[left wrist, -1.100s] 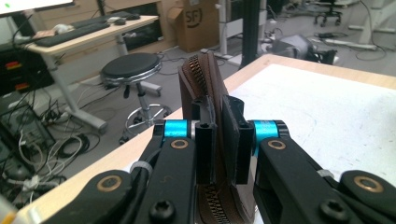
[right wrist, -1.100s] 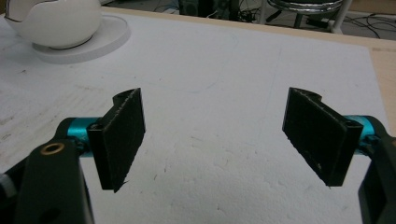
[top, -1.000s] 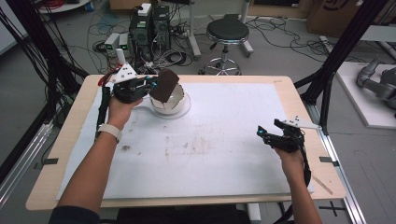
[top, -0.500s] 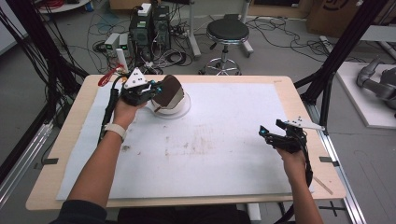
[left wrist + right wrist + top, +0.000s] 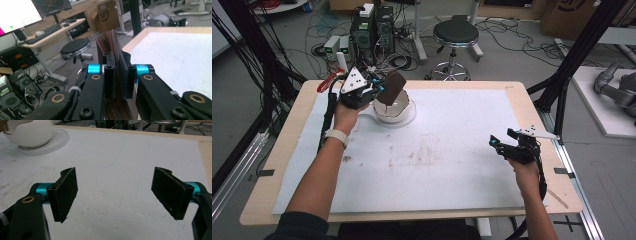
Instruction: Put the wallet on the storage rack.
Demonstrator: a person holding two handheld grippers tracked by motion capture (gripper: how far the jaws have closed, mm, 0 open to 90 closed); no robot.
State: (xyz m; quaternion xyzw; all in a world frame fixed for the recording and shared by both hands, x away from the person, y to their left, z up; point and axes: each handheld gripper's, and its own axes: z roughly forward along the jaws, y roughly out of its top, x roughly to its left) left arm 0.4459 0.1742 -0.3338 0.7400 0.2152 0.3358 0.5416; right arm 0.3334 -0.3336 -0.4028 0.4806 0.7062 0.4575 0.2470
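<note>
- Since a second ago, left gripper has carried the flat brown leather zip pouch a little toward the table's middle; pouch now stands more upright above the bowl instead of lying tilted across it.
- Right gripper has not shifted: low over the white foam mat near the right edge, well apart from the work.
- Left jaws clamped on the pouch. Left gripper view shows both pads pressed flat against its sides, brass zipper running up out of the grip.
- Right jaws stand wide apart, nothing between them; right gripper view shows bare mat through the gap.
- White egg-shaped ceramic bowl with a jagged rim sits on a round white saucer at the far left of the mat. Pouch's lower end hangs in or just over the bowl's mouth; contact cannot be told.
- Judged step: taking the pouch up out of the bowl, or setting it in; the frames don't settle which.
- To do it well: keep the pouch upright and move straight along the bowl's axis so its corners miss the jagged rim.
- Hold the clamp firm; leather is slick and the grip sits low.
- Bowl looks light and could tip or slide on its saucer if dragged sideways; the idle right gripper could steady it.
</note>
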